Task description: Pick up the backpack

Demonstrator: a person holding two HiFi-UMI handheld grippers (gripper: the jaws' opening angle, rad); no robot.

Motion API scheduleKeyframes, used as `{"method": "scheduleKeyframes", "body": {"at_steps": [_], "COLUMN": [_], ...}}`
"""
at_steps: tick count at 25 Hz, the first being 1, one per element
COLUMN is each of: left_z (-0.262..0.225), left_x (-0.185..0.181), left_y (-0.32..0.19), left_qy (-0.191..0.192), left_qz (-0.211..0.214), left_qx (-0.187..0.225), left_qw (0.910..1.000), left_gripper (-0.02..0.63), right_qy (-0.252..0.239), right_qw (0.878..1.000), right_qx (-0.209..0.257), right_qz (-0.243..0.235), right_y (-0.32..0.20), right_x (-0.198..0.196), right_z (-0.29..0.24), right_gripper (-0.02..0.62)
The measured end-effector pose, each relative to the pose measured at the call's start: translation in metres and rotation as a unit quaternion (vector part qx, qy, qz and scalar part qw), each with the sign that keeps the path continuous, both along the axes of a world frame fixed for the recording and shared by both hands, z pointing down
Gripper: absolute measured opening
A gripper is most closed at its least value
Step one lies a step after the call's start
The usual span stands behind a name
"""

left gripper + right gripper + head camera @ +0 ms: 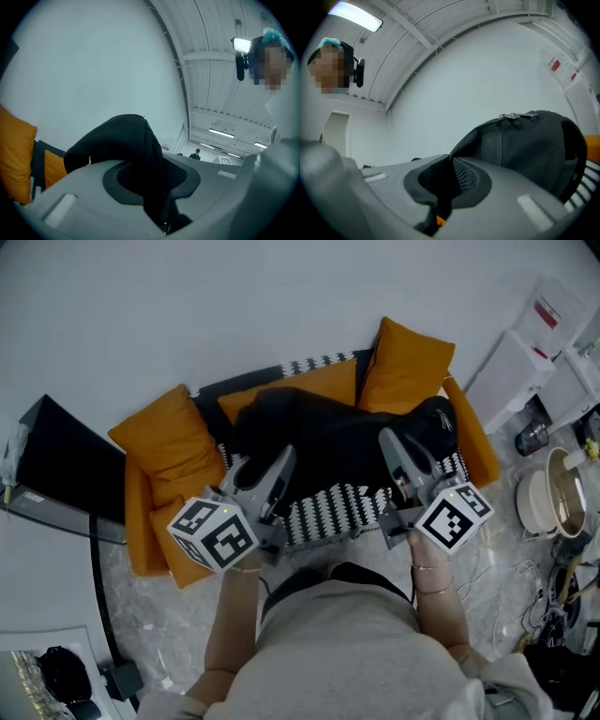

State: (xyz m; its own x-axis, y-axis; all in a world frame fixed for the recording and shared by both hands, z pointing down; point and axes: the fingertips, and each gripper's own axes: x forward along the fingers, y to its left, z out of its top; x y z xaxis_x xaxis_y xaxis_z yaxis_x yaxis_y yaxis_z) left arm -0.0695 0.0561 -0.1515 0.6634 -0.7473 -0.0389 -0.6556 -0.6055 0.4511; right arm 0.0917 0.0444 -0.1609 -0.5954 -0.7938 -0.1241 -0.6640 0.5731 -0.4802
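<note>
My left tongs [283, 458] are clamped on a thick fold of the black backpack [342, 442]. The backpack stretches across in front of me, over the orange sofa [164, 442]. My right tongs [390, 441] are pinched almost together on fabric at its other end.
</note>
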Motion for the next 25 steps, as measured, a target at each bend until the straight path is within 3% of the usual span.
{"method": "scheduleKeyframes", "body": {"at_steps": [25], "left_z": [0.0048], "left_x": [0.0027], "left_y": [-0.0037], "left_qy": [-0.009], "left_qz": [0.013], "left_qx": [-0.010], "left_qw": [0.9998], "left_gripper": [0.100], "right_qy": [0.013], "right_qw": [1.000], "right_qx": [0.000], "right_qz": [0.010], "right_y": [0.0007], "right_x": [-0.0004], "right_z": [0.0033], "right_gripper": [0.017]}}
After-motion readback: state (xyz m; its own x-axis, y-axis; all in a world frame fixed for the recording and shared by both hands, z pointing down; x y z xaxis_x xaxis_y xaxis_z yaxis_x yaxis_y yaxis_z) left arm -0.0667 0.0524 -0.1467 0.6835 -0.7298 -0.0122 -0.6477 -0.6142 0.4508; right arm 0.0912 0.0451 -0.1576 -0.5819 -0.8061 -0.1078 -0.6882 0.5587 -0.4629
